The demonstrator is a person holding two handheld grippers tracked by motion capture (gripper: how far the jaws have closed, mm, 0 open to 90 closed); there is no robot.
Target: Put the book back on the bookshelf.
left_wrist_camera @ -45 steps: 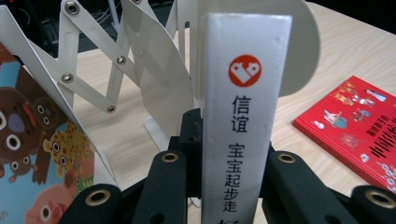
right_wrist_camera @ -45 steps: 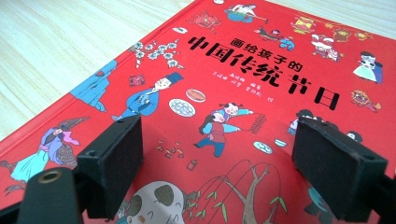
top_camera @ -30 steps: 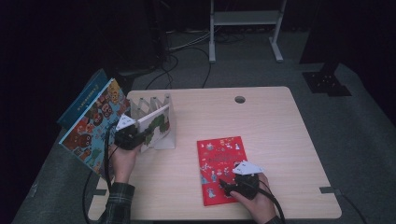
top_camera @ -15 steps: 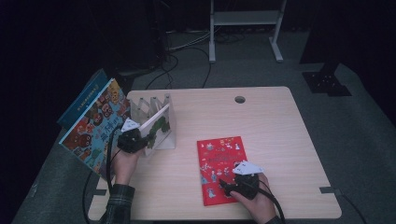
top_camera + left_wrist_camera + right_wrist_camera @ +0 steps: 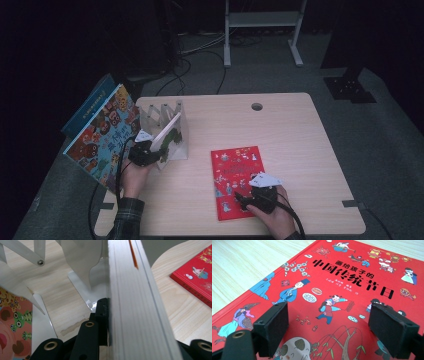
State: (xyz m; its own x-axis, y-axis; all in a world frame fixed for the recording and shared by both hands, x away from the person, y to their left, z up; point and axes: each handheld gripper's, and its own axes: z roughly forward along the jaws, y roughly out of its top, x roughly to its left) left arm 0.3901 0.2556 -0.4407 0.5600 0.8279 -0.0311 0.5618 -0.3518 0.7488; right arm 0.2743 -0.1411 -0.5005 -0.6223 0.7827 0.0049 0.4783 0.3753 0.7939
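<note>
Seemingly gripped book (image 5: 135, 305) hides one left gripper (image 5: 110, 322) finger, cover unseen

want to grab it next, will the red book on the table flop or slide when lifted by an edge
The red book looks like a stiff hardcover, so it should hardly flop. Its glossy cover may slip between the fingers. Lying flat on the table, its edge seems awkward to get under.

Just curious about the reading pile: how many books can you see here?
3: a red picture book flat on the table, a white-edged book in the metal rack, a big colourful book leaning at the table's left edge; others may be hidden.

Dim surroundings — close-ups bright; soft-edged
</note>
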